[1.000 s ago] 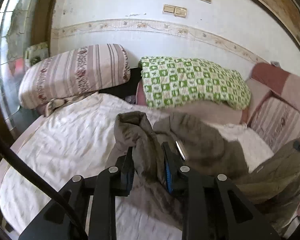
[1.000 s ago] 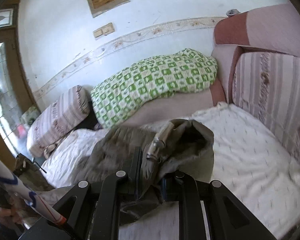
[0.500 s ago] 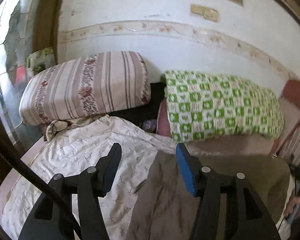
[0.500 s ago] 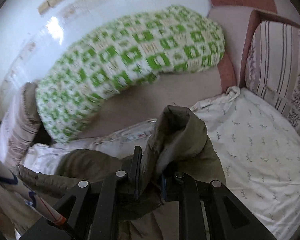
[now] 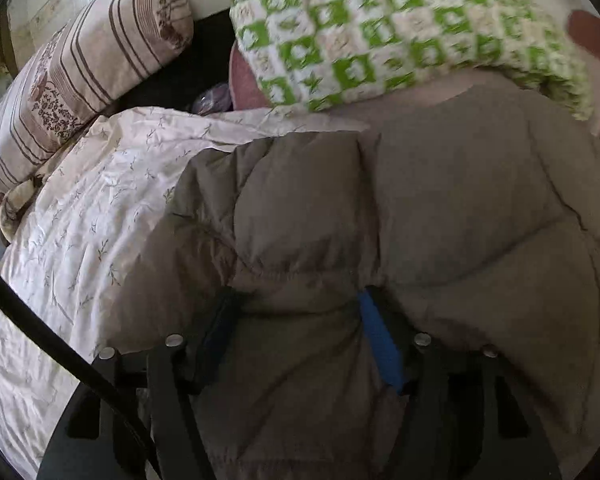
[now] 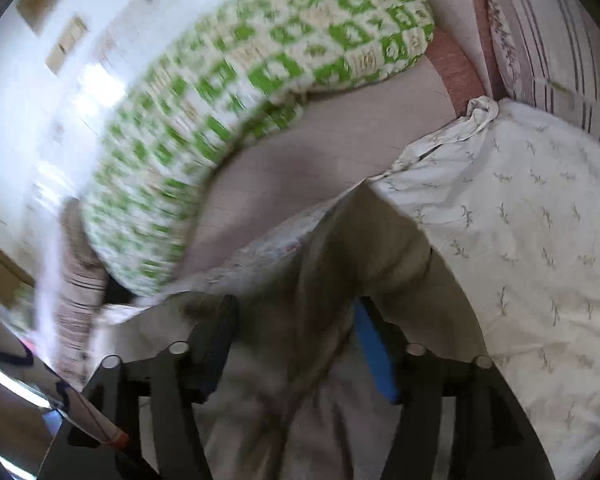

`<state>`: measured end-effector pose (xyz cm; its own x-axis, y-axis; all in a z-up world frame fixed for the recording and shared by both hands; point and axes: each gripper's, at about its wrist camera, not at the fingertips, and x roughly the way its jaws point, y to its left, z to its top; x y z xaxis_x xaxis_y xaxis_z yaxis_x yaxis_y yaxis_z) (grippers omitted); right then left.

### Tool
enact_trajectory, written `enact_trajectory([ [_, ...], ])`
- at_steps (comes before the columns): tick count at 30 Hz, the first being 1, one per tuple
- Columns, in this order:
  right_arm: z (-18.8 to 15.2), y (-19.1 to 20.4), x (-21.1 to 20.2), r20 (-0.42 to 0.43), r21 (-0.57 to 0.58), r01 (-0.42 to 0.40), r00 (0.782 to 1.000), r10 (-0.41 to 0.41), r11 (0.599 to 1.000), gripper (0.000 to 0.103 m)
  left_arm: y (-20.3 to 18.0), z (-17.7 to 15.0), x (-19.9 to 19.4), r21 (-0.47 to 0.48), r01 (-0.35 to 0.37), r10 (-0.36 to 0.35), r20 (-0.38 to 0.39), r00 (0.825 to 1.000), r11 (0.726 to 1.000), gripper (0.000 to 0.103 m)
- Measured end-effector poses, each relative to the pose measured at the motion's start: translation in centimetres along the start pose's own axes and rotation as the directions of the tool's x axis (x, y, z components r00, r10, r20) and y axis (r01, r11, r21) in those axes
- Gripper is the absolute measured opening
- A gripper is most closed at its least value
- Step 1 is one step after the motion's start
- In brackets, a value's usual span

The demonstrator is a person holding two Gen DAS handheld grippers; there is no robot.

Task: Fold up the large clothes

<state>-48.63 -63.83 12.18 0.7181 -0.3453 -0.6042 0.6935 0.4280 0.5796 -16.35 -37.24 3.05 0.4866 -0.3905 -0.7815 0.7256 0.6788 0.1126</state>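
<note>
Between the fingers of the left gripper (image 5: 296, 320) a puffy quilted panel of the olive-brown padded jacket (image 5: 440, 220) bulges up; the jaws are opening, standing fairly wide to either side of the fabric, and the pads do not seem to pinch it. At the right gripper (image 6: 292, 324) the jaws are likewise opening, with a raised ridge of the same jacket lying loosely between them. From both sets of jaws the garment runs straight ahead, spread flat over the pale printed sheet (image 5: 80, 232), its long axis apparently across the bed from one gripper toward the other, though blur in the right view makes this uncertain. Neither hand looks clearly nearer. The next grasp likely turns on finding an outer edge just ahead. Beyond lie the green checked blanket (image 5: 380, 28) and a striped pillow (image 5: 92, 52) against the wall.
</note>
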Motion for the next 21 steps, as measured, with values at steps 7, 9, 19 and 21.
enact_trajectory([
  [7, -6.5, 1.8, -7.8, 0.022, -0.081, -0.024, 0.999, 0.026, 0.996, 0.066, 0.7, -0.6, -3.6, -0.060, -0.037, 0.038, 0.011, 0.999, 0.997, 0.075],
  [9, -9.4, 2.3, -9.4, 0.045, -0.121, -0.016, 0.999, 0.021, 0.992, 0.066, 1.2, -2.6, -7.1, -0.074, -0.026, 0.032, 0.078, 0.996, 0.997, 0.075],
  [19, -16.5, 9.3, -10.3, 0.074, -0.346, 0.051, 0.997, -0.027, 0.937, 0.063, 2.4, -11.4, -14.6, -0.200, -0.062, 0.094, 0.158, 0.983, 0.978, 0.075],
  [21, -17.3, 10.6, -9.4, 0.099, -0.401, 0.068, 0.995, -0.031, 0.914, 0.063, 2.0, -11.3, -13.9, -0.176, -0.065, 0.093, 0.156, 0.983, 0.982, 0.075],
])
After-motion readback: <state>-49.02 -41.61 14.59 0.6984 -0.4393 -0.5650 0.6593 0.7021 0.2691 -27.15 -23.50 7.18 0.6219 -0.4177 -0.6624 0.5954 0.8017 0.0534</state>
